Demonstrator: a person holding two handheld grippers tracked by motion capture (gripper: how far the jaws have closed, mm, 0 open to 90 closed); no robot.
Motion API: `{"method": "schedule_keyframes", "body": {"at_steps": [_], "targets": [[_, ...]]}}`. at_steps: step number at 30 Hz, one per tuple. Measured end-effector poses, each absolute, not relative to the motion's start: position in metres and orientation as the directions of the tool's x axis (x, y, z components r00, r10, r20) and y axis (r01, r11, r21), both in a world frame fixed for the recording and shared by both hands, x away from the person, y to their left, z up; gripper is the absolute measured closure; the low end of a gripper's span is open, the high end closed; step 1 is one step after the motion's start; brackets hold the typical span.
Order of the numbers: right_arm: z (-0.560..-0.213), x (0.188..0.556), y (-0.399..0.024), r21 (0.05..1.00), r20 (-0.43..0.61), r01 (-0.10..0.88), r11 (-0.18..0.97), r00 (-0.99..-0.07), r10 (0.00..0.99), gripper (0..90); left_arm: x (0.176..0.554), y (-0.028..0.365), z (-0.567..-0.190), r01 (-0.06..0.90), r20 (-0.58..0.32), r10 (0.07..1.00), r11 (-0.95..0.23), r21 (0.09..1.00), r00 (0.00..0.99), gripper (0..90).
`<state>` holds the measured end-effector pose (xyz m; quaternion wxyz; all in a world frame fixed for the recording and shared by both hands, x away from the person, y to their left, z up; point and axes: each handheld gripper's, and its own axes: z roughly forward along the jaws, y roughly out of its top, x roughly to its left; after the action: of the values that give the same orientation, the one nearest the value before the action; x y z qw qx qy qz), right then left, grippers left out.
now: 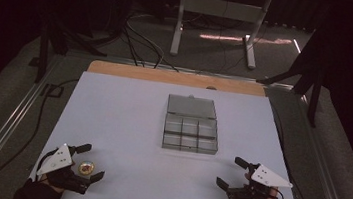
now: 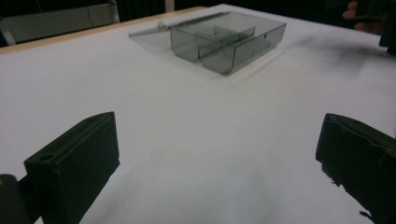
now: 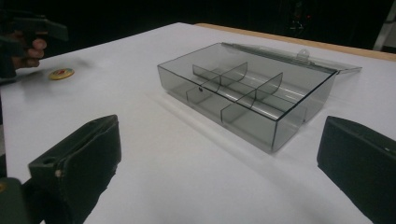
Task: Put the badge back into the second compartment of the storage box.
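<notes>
Left gripper (image 1: pixel 88 161) hovering, jaws apart around small badge (image 1: pixel 86 168); likely light, flat, slippery; taking it by rim.

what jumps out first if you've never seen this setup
A smoky clear compartment box sits open mid-table, its lid laid flat behind it. Near the front left edge, a small gold disc lies between the open jaws of the left gripper. The right gripper hangs open at the front right.

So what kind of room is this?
Probably a lab or recording room: a white table with just a clear compartment box, dark curtains around, and cables trailing over the floor.
</notes>
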<state>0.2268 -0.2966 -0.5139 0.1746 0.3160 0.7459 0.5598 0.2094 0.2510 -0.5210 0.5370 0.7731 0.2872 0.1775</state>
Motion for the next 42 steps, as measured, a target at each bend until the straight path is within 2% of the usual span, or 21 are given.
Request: {"method": "schedule_keyframes", "body": {"at_steps": [9,16,21,33,42], "targets": [[-0.511,0.228,-0.294,0.938,0.037,0.260,0.228,-0.730,0.682,0.2,0.208,0.247,-0.519,0.255,-0.025,0.621,-0.285,0.924,0.783,0.0],[-0.507,0.225,-0.293,0.948,0.045,0.245,0.201,-0.732,0.680,0.2,0.203,0.236,-0.507,0.232,-0.012,0.582,-0.305,0.924,0.813,0.0],[-0.505,0.222,-0.291,0.953,0.050,0.237,0.188,-0.735,0.676,0.2,0.202,0.229,-0.497,0.234,-0.013,0.592,-0.298,0.925,0.806,0.0],[-0.506,0.222,-0.291,0.950,0.052,0.247,0.192,-0.732,0.679,0.2,0.206,0.234,-0.485,0.258,-0.032,0.686,-0.229,0.938,0.727,0.0],[-0.506,0.222,-0.291,0.948,0.054,0.251,0.194,-0.730,0.682,0.2,0.209,0.247,-0.486,0.312,-0.063,0.757,-0.191,0.931,0.651,0.0]]}}
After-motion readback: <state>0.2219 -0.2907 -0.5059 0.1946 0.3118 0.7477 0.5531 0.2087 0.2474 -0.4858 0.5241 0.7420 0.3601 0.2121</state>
